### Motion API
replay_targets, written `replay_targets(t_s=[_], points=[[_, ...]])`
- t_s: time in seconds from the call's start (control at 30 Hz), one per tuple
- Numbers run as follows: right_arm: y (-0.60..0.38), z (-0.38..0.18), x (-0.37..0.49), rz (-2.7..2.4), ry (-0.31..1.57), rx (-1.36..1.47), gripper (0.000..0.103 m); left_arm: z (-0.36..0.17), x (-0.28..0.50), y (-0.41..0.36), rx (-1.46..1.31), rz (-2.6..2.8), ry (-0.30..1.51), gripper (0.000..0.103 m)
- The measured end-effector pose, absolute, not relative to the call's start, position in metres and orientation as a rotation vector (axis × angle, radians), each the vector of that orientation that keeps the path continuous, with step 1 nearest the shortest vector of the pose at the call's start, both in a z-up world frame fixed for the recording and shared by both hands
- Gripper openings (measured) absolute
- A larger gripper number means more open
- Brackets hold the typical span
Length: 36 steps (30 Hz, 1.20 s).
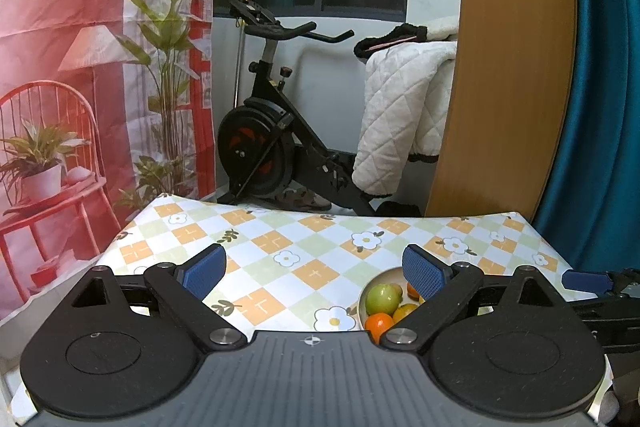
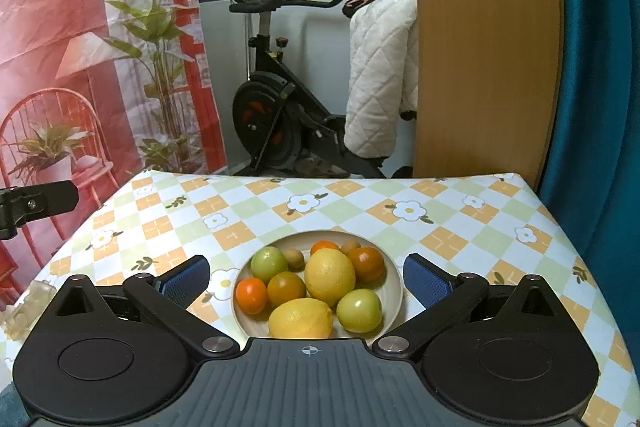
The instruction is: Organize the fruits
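Note:
A beige plate (image 2: 394,291) on the checked tablecloth holds several fruits: two lemons (image 2: 330,277), green apples (image 2: 359,310), oranges (image 2: 251,295) and small brown kiwis (image 2: 295,259). My right gripper (image 2: 306,277) is open and empty, its jaws standing either side of the plate, just above it. My left gripper (image 1: 316,273) is open and empty over the tablecloth, left of the plate (image 1: 363,301). In the left wrist view its right finger hides part of the fruit; a green apple (image 1: 382,299) and an orange (image 1: 379,323) show.
The table (image 2: 440,211) carries a flowered checked cloth. Behind it stand an exercise bike (image 2: 276,107), a white quilt (image 2: 380,79), a wooden panel (image 2: 484,47) and a teal curtain (image 2: 600,67). A printed backdrop (image 2: 80,47) hangs at the left. A clear plastic item (image 2: 24,311) lies at the table's left edge.

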State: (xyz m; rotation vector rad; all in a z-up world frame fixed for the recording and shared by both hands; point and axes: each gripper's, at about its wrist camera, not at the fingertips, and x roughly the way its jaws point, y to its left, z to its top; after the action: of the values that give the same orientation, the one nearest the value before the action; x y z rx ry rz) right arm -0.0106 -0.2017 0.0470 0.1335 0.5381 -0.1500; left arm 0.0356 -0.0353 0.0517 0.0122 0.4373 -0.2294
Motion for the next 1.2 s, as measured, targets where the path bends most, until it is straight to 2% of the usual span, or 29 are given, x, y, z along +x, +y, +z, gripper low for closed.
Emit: replay_targets(t_s=[1.2], points=[[-0.2077, 0.0385, -0.009, -0.155, 0.572, 0.139, 0.102, 0.0482, 0.0392, -0.0357, 0.027, -0.238, 0.5, 0.096]])
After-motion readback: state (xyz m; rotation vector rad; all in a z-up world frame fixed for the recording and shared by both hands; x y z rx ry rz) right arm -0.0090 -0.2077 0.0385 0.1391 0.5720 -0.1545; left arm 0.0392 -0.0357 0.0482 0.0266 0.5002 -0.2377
